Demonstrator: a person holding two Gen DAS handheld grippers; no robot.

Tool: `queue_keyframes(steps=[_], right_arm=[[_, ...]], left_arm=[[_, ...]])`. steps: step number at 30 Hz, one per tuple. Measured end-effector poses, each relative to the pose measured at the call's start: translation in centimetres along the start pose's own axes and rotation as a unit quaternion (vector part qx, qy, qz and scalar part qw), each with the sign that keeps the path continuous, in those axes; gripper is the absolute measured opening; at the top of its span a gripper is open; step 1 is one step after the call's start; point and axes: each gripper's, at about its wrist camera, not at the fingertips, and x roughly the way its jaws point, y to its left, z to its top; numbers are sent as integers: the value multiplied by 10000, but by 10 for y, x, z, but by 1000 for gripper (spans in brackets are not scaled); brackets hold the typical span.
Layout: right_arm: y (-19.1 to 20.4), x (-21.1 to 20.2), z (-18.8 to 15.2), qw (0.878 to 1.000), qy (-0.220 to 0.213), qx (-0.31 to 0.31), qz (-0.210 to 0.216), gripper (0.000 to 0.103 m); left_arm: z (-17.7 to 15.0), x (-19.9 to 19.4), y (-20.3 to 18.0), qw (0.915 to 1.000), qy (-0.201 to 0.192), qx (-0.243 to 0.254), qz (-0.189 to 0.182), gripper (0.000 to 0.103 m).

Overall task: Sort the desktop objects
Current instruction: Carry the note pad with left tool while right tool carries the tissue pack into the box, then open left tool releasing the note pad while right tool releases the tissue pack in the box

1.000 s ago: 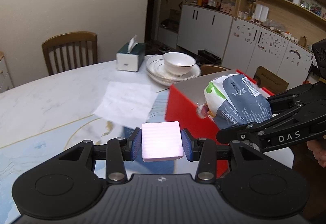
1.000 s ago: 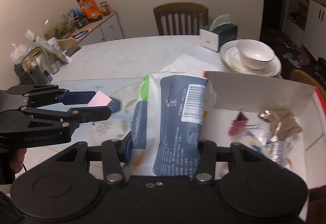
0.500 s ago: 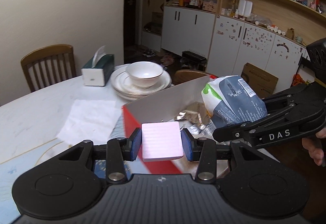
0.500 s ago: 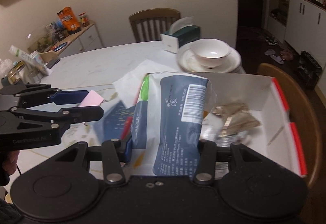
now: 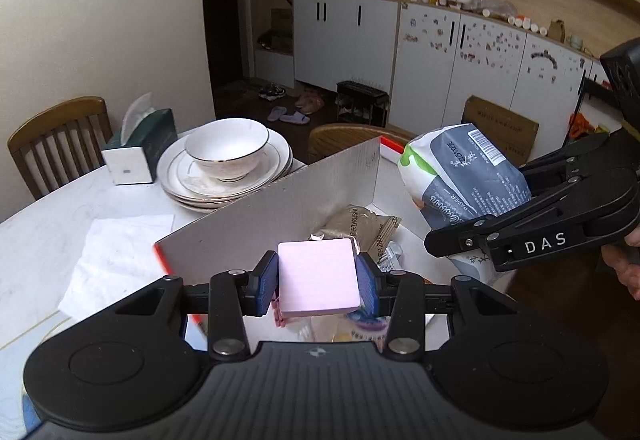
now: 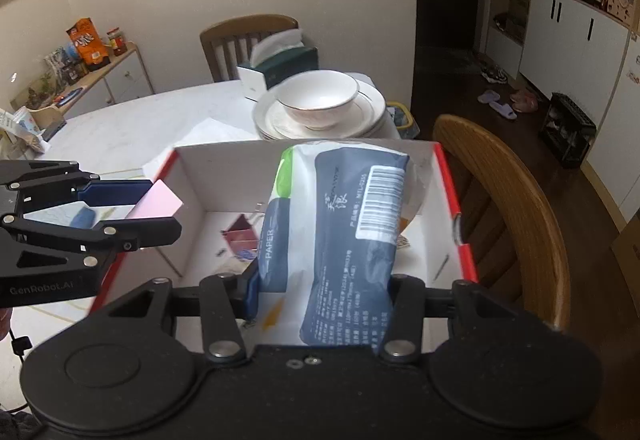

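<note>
My left gripper (image 5: 318,282) is shut on a pink sticky-note pad (image 5: 318,280) and holds it above the near corner of a red box with a white inside (image 5: 280,208). My right gripper (image 6: 324,292) is shut on a blue and white tissue pack (image 6: 336,224) and holds it over the box's open top (image 6: 224,176). The pack also shows in the left wrist view (image 5: 460,176), at the right. The left gripper with the pad shows at the left in the right wrist view (image 6: 156,200). Brown packets (image 5: 360,228) and small items lie in the box.
A bowl on stacked plates (image 5: 226,160) and a green tissue box (image 5: 140,148) stand behind the red box. A white paper sheet (image 5: 120,252) lies on the marble table (image 5: 44,240). A wooden chair (image 6: 516,208) stands right of the box.
Both grippers have moved with their loads from over the table to over the red box; the box's inside has come into view below them.
</note>
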Motion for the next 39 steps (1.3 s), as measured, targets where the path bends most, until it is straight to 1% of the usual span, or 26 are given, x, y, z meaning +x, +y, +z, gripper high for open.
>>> queue_keyframes(steps=[5,10,15,24,30,37,38,39], right_arm=[[-11,16,2,9999,160,-35,10,46],[-13,34,-1,9989,433,-160,46,46],[-16,44,-5,9981,571,-206,47,46],[-20,54,-13,9961,849,-234,109,46],[-25,57,-18,9956,909,-186,96,48],[-26,53,-21,9960,852,-235,112,52],[-27,52,-21,9960,850,-244,112,53],[-26,51,-22,9960,842,-260,111,57]], left_arm=[[4,25,-5,9999,100,92,5,41],[6,48,-7,9994,331,125,25,41],[10,65,-9,9986,498,193,5,41],[12,98,-3,9946,1029,114,-42,41],[11,109,-4,9908,1344,141,-73,41],[13,113,-8,9895,1421,238,-101,41],[13,113,-9,9895,1419,251,-109,42],[13,112,-9,9895,1414,266,-105,42]])
